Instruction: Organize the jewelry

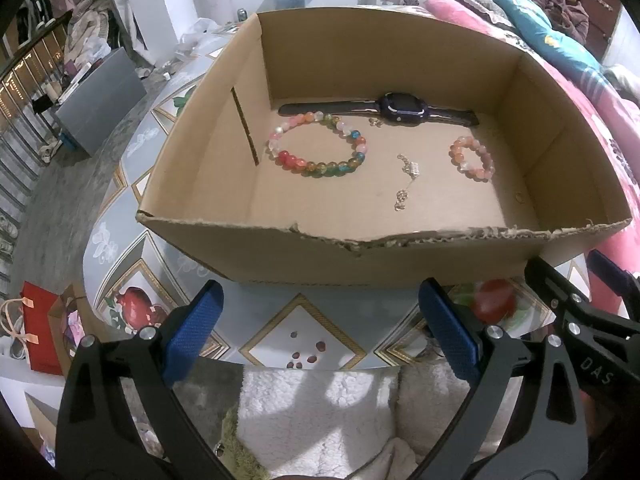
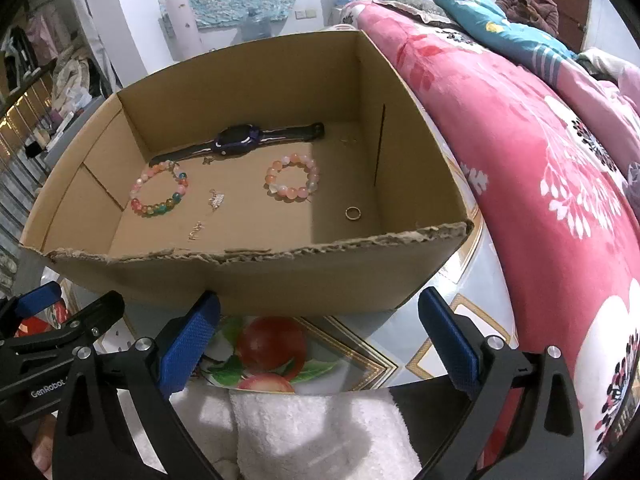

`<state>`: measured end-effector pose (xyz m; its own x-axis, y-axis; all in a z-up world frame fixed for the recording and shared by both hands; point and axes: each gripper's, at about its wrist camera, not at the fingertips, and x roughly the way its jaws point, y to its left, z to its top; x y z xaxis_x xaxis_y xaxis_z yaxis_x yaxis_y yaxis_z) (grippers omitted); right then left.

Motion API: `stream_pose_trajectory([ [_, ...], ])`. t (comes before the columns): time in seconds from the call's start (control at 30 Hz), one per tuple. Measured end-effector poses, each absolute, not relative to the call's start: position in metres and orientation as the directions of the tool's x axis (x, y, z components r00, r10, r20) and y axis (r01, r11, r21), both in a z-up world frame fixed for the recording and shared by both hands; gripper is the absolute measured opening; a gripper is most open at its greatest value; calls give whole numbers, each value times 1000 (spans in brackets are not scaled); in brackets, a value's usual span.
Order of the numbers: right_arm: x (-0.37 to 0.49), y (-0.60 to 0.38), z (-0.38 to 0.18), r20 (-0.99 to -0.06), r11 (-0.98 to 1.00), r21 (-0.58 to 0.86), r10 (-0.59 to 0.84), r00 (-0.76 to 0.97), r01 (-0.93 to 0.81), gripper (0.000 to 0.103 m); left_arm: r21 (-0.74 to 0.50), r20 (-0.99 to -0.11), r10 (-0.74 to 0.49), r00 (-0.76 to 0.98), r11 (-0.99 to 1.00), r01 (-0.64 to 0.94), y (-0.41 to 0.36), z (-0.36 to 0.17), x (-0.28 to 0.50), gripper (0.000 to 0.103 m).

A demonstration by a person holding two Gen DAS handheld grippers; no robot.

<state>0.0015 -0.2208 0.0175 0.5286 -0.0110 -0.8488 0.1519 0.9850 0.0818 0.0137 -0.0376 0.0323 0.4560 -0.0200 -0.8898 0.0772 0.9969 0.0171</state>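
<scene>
Both tongs (image 1: 320, 332) (image 2: 320, 336) open, empty, near cardboard box (image 1: 400, 256) w/ jewelry.

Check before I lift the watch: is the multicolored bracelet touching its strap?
Touching: in the left wrist view the multicolored bracelet has its top beads overlapping the watch strap edge.

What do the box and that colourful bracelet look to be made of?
The box: plain brown corrugated cardboard, matt, with a ragged torn front edge. The multicoloured bracelet: round translucent beads, glossy with small highlights, probably glass or polished stone, though plastic can't be ruled out.
</scene>
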Motion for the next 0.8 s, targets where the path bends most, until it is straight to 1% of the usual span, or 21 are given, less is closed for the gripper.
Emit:
stream_pose_trajectory([
  [0.8,0,-222,18,-849,986,73,-18,528,152,97,19,-889,-19,458,997,78,-39,32,13,94],
])
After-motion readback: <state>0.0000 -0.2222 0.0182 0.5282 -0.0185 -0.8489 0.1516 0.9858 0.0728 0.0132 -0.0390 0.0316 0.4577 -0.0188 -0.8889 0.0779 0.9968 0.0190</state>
